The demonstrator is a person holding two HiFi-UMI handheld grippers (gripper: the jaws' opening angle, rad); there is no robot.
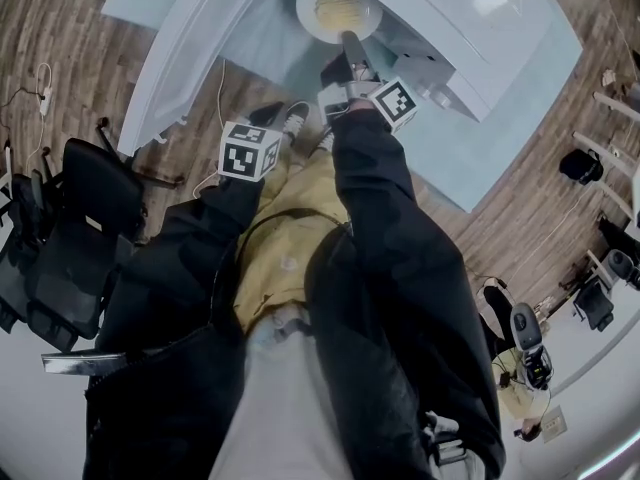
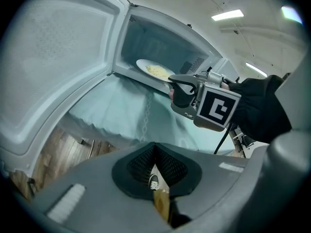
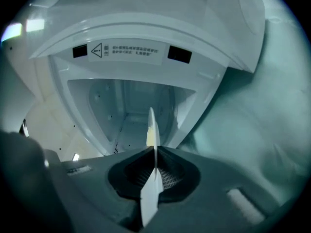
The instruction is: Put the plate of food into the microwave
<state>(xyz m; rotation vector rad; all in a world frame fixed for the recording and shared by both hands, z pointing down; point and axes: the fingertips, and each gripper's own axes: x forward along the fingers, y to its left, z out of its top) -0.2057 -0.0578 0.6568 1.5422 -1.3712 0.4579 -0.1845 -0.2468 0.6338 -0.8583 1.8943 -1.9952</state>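
Note:
A white plate of yellowish food (image 1: 338,8) hangs at the mouth of the white microwave (image 1: 470,28), whose door (image 1: 190,38) stands swung wide to the left. My right gripper (image 1: 350,50) is shut on the plate's near rim. The right gripper view has the plate (image 3: 151,130) edge-on between the jaws (image 3: 154,152), with the empty cavity (image 3: 126,101) straight ahead. From the left gripper view, the plate (image 2: 153,71) lies over the cavity's sill, held by the right gripper (image 2: 177,84). My left gripper (image 1: 268,116) hangs lower in front of the table, tilted down, jaws (image 2: 155,152) shut and empty.
The microwave stands on a table under a pale cloth (image 1: 500,158) that drapes over the front edge. Black chairs (image 1: 80,228) stand on the wooden floor to the left. Cables and small devices (image 1: 525,333) lie at the right. The open door (image 2: 53,57) fills the space left of the cavity.

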